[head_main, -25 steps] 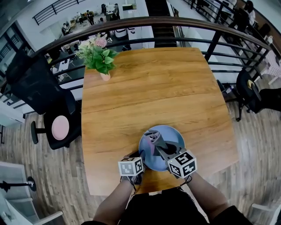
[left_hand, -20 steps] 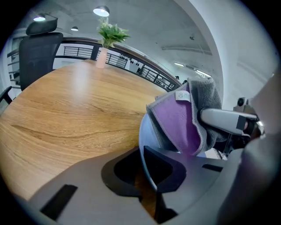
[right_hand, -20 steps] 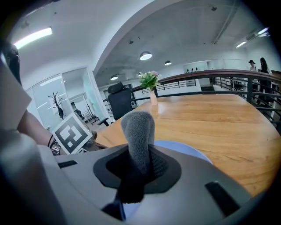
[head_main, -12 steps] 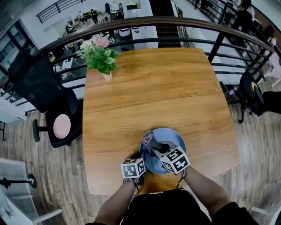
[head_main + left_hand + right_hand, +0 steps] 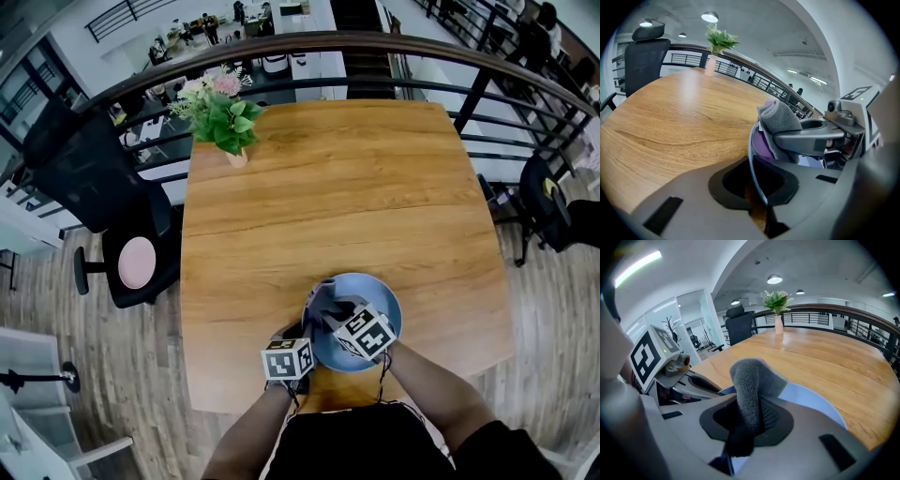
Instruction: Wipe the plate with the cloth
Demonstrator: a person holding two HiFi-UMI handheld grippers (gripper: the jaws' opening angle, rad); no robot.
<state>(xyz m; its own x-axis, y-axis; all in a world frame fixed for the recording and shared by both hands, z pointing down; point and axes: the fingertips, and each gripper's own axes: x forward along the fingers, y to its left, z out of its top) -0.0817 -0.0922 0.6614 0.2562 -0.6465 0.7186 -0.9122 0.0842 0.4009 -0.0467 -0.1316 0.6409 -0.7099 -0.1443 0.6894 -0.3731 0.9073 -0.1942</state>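
Left gripper: jaws just closed, pinched the plate at its near-left rim. Right gripper: clamped the cloth; wiping likely needed flat, firm strokes.

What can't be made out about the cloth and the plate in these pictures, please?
1. Whether the cloth touches the plate: in the head view the right gripper covers the spot; in the right gripper view its own jaws hide the cloth's lower end.
2. Dirt on the plate: too small to tell in the head view.
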